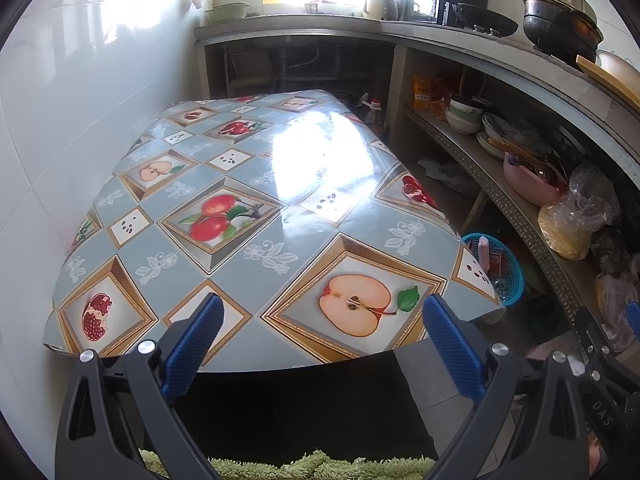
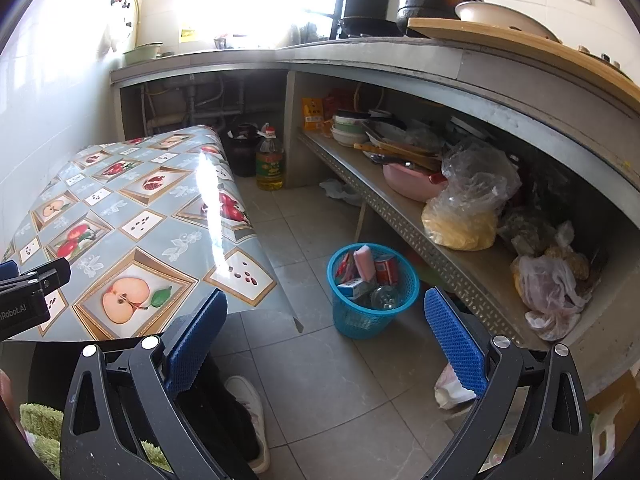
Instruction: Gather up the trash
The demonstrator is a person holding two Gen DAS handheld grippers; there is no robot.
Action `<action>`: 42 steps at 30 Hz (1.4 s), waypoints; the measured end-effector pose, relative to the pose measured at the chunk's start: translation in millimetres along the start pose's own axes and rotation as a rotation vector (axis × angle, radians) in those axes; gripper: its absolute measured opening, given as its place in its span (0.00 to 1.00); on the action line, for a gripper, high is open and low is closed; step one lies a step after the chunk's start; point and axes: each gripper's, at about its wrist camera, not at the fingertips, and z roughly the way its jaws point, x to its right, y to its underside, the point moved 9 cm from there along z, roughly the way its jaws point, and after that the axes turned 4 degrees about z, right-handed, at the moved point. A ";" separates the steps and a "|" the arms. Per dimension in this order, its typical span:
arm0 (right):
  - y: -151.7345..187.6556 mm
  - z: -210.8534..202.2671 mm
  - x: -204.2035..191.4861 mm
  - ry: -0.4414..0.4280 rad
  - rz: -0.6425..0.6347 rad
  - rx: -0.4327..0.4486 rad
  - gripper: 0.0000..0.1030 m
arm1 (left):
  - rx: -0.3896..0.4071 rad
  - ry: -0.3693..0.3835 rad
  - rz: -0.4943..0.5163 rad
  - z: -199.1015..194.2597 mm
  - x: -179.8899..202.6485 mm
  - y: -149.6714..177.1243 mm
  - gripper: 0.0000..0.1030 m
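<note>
A blue plastic basket (image 2: pixel 362 316) stands on the tiled floor beside the table, holding a red can, a pink sponge, a small carton and a clear bottle. In the left wrist view the same basket (image 1: pixel 510 280) peeks out past the table's right corner. My right gripper (image 2: pixel 324 320) is open above the floor, with the basket between and beyond its blue pads (image 2: pixel 454 340). My left gripper (image 1: pixel 322 328) is open over the near edge of the table (image 1: pixel 280 216), with nothing between its fingers. The left gripper's body (image 2: pixel 28 296) shows at the left edge of the right wrist view.
The table carries a glossy fruit-print cloth. A low metal shelf (image 2: pixel 404 216) on the right holds bowls, a pink basin and plastic bags. An oil bottle (image 2: pixel 270 160) and a dark jar stand on the floor beyond. A crumpled white wrapper (image 2: pixel 450 390) lies near the shelf. A person's white shoe (image 2: pixel 252 412) is below.
</note>
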 end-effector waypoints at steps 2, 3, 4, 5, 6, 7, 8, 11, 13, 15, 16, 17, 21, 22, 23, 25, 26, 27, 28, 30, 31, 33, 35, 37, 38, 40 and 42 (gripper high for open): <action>0.0 0.1 -0.1 0.000 0.000 0.000 0.92 | 0.000 0.000 0.001 0.3 0.3 -0.4 0.95; 0.0 0.2 -0.2 0.000 0.000 0.000 0.92 | 0.000 0.000 0.001 0.3 -0.1 -0.3 0.95; 0.1 0.0 0.1 0.000 0.000 0.000 0.92 | -0.001 0.001 0.002 0.4 0.2 -0.4 0.95; 0.1 0.0 0.0 0.000 0.000 0.000 0.92 | -0.001 0.001 0.001 0.4 0.2 -0.4 0.95; 0.2 0.1 -0.3 0.000 -0.001 0.000 0.92 | -0.001 0.000 0.002 0.3 -0.2 -0.3 0.95; 0.3 0.1 -0.2 0.001 0.000 0.000 0.92 | -0.002 -0.001 0.001 0.3 -0.4 -0.3 0.95; 0.4 0.1 -0.2 0.001 0.001 -0.001 0.92 | -0.003 -0.001 0.002 0.3 -0.9 -0.2 0.95; 0.6 0.1 -0.3 0.002 0.002 0.000 0.92 | -0.005 -0.002 0.003 0.1 -1.5 0.5 0.95; 0.7 0.3 -0.1 0.001 0.001 -0.001 0.92 | -0.006 -0.004 0.003 0.5 -0.5 1.0 0.95; 0.5 0.3 0.0 0.000 0.001 0.000 0.92 | -0.008 -0.004 0.003 0.7 -0.9 1.8 0.95; 0.5 0.4 -0.4 0.000 0.000 0.000 0.92 | -0.008 -0.005 0.003 1.1 -0.8 2.0 0.95; 0.6 0.6 -0.4 0.000 -0.001 0.000 0.92 | -0.009 -0.006 0.002 1.1 -1.6 2.3 0.95; 0.7 0.1 -0.9 0.001 0.001 0.000 0.92 | -0.009 -0.006 0.004 1.0 -1.2 2.3 0.95; 0.8 0.2 -0.6 0.001 0.001 0.000 0.92 | -0.009 -0.006 0.003 1.0 -0.6 1.9 0.95; -0.1 0.6 -1.1 0.000 0.000 0.000 0.92 | -0.009 -0.006 0.003 1.0 -0.6 1.9 0.95; -0.1 0.6 -1.0 0.001 0.000 0.000 0.92 | -0.010 -0.006 0.003 1.0 -0.8 1.8 0.95; -0.1 0.7 -1.5 0.001 -0.001 0.000 0.92 | -0.010 -0.006 0.003 0.9 -0.9 1.8 0.95; -0.1 0.6 -1.5 0.001 -0.001 0.000 0.92 | -0.010 -0.006 0.003 0.9 -1.7 2.1 0.95; 0.0 0.4 -1.3 0.001 0.001 0.000 0.92 | -0.010 -0.005 0.004 0.9 -1.0 1.7 0.95; 0.0 0.4 -1.4 0.001 0.001 0.000 0.92 | -0.011 -0.007 0.004 1.0 -1.1 2.3 0.95; -0.1 0.6 -1.9 0.002 0.000 0.000 0.92 | -0.013 -0.007 0.004 1.4 -0.7 3.2 0.95; 0.0 0.5 -1.5 0.000 0.001 0.000 0.92 | -0.016 -0.007 0.005 2.2 -1.1 5.0 0.95; -0.1 0.5 -1.7 0.001 0.000 0.000 0.92 | -0.019 -0.008 0.005 2.6 -1.0 6.1 0.95; -0.1 0.3 -1.8 0.001 0.001 0.001 0.92 | -0.019 -0.009 0.005 2.8 -1.1 6.3 0.95; -0.1 0.3 -1.8 0.001 0.001 0.001 0.92 | -0.019 -0.008 0.005 2.8 -1.2 6.2 0.95; -0.8 0.6 -2.0 0.000 0.000 0.001 0.92 | -0.021 -0.009 0.006 3.2 -1.1 6.4 0.95; -0.8 0.5 -2.0 0.000 0.000 0.001 0.92 | -0.024 -0.011 0.006 3.9 -1.2 6.9 0.95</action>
